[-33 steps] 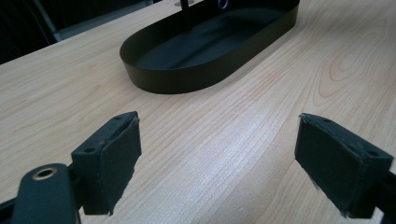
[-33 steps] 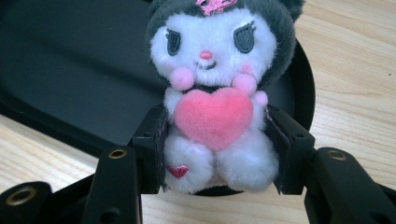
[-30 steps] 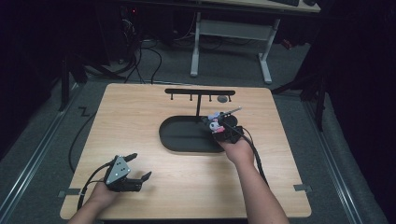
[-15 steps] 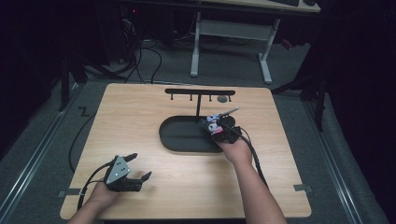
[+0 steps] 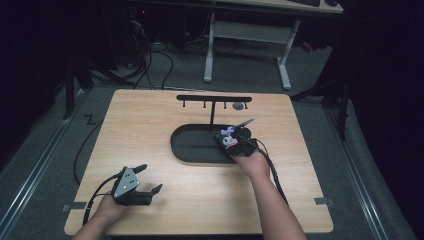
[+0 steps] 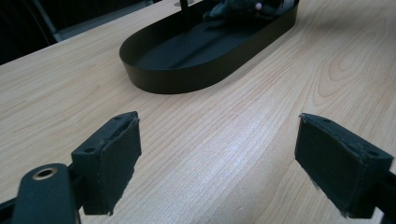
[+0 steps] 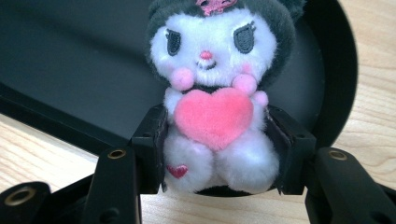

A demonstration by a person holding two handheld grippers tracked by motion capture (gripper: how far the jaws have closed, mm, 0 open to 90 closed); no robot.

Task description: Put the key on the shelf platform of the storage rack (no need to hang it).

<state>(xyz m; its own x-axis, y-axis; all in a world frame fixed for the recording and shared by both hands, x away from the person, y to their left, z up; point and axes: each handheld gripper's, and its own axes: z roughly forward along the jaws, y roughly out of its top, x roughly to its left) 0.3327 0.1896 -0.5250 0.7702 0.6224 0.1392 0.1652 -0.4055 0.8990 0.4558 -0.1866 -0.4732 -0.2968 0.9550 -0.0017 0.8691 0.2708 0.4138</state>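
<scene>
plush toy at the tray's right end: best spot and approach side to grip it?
Grip the plush toy across its lower body, under the pink heart, coming from the near right rim of the black tray. The body is narrower and soft below the wide head; the right tool is already shut on it there.

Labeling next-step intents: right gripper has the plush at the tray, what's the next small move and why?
Probably lower it a little and open. The right gripper is shut on the plush, its fingers pressing both sides of the body, and the plush sits over the right end of the black tray, just inside the rim. The left gripper rests open near the table's front edge, uninvolved.
</scene>
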